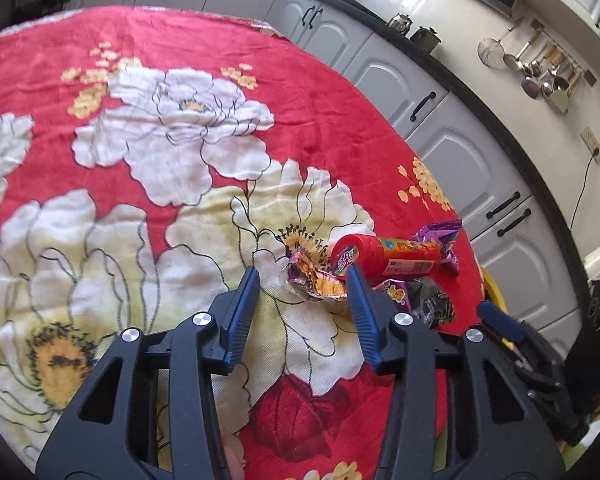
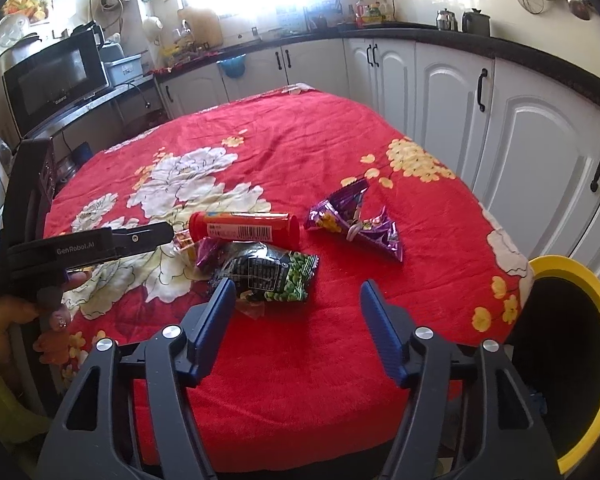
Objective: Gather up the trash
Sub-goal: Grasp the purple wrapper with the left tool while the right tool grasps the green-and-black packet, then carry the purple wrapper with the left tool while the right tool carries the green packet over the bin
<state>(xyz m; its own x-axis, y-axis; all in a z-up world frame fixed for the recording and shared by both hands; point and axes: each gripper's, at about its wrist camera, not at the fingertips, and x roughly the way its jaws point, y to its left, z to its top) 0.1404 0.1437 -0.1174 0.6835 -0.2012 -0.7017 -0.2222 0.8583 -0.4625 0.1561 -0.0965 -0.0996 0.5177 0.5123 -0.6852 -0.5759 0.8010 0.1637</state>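
While the left gripper (image 1: 302,276) hangs with its jaws parted around a crumpled foil wrapper (image 1: 318,280), not pressing it, the right gripper (image 2: 298,290) stands released over bare cloth. On the red floral counter (image 2: 300,140) lie a red tube (image 2: 244,229), a black-and-green snack bag (image 2: 272,270) just near it, and a purple wrapper (image 2: 354,218) farther right. A yellow-rimmed bin (image 2: 580,280) sits at the right edge.

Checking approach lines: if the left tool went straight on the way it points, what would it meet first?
Most likely the crumpled foil wrapper lying between the left tool's open fingertips on the tablecloth. The red tube lies just beyond; its depth past the wrapper is unclear.
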